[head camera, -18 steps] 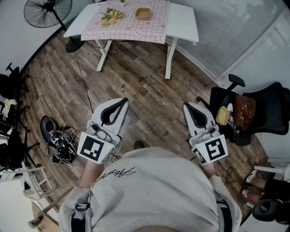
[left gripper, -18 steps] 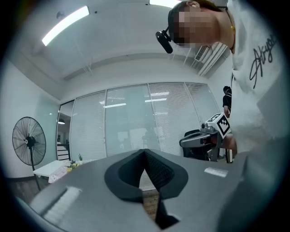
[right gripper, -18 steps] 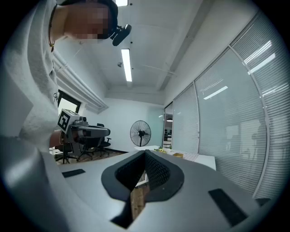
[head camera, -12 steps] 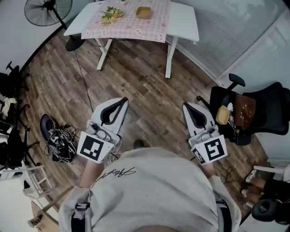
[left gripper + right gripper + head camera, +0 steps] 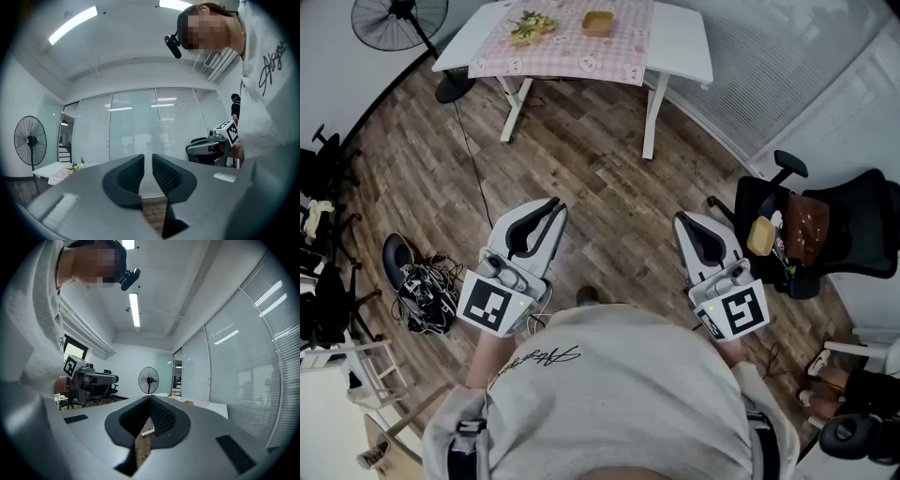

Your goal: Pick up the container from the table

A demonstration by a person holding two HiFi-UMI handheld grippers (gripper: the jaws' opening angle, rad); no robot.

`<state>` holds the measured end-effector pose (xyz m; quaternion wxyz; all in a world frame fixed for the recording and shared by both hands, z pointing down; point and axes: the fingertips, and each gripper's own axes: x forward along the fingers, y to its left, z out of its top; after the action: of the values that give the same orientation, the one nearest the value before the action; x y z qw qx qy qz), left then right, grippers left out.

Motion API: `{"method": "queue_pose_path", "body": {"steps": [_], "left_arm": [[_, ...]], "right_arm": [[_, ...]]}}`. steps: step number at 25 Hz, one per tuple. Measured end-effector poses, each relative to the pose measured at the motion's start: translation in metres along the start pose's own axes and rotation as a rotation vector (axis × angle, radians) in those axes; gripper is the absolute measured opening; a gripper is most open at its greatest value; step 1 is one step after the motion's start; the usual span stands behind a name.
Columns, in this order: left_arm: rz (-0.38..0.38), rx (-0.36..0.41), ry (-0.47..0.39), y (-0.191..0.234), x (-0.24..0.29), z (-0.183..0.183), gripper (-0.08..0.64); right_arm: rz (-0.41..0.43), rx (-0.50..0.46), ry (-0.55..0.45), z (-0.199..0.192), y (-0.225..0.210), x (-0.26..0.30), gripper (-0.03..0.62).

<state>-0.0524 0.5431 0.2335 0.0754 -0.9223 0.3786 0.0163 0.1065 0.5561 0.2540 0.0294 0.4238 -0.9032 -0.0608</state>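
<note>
At far left a standing fan (image 5: pixel 398 19) rises from the plank floor (image 5: pixel 600 178), and lower down lies a tangle of cables (image 5: pixel 427 289). The left hand-held gripper (image 5: pixel 551 204) points level over the floor, its jaws clenched to a thin slit with nothing between them. The right hand-held gripper (image 5: pixel 682 218) is level too, clenched tight and empty. At the right edge stands a black office chair (image 5: pixel 853 220) loaded with clutter. Only open floor lies between the person and the white worktop (image 5: pixel 680 47) at the top.

Since the earlier frames both hand-held grippers have stayed clenched and hardly moved. The worktop now sits slightly nearer the top edge of the head view.

The container (image 5: pixel 597 22) is small, tan and squarish with an open top. It sits on the pink checked cloth (image 5: pixel 572 54) towards the worktop's far side, right of some greens (image 5: pixel 528 28) and well apart from both hand-held grippers.
</note>
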Motion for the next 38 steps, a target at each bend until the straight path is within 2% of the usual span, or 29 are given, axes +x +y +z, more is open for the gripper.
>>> {"method": "queue_pose_path", "body": {"steps": [1, 2, 4, 5, 8, 10, 12, 19, 25, 38], "left_arm": [[-0.006, -0.006, -0.005, -0.001, -0.001, 0.0, 0.077], [-0.012, -0.01, -0.006, -0.002, 0.0, -0.001, 0.146], [-0.017, -0.011, -0.001, -0.003, 0.001, -0.001, 0.228], [-0.014, -0.012, 0.002, -0.002, 0.001, -0.002, 0.262], [0.0, -0.022, 0.008, 0.002, 0.001, -0.005, 0.397], [0.003, -0.022, 0.001, 0.003, 0.001, -0.003, 0.453], [0.01, -0.018, -0.006, 0.005, 0.001, -0.001, 0.479], [-0.002, 0.015, -0.005, 0.007, -0.005, -0.001, 0.499], [-0.02, -0.01, -0.016, 0.008, -0.006, 0.0, 0.502], [-0.028, -0.014, -0.009, 0.026, -0.018, -0.005, 0.5]], "right_arm": [[0.0, 0.011, -0.008, 0.0, 0.0, 0.0, 0.005], [0.0, 0.023, -0.014, 0.001, -0.001, 0.001, 0.043], [-0.01, 0.043, -0.02, 0.001, -0.003, 0.004, 0.198], [-0.022, 0.042, -0.02, 0.0, -0.005, 0.005, 0.254], [-0.068, 0.0, -0.017, 0.001, -0.009, 0.009, 0.451], [-0.089, -0.015, -0.025, 0.003, -0.012, 0.01, 0.51], [-0.096, -0.01, -0.031, 0.003, -0.014, 0.012, 0.551], [-0.075, 0.003, -0.015, 0.001, -0.005, 0.019, 0.583], [-0.072, 0.038, -0.022, 0.003, -0.003, 0.021, 0.591], [-0.079, 0.044, -0.022, 0.002, 0.009, 0.035, 0.592]]}}
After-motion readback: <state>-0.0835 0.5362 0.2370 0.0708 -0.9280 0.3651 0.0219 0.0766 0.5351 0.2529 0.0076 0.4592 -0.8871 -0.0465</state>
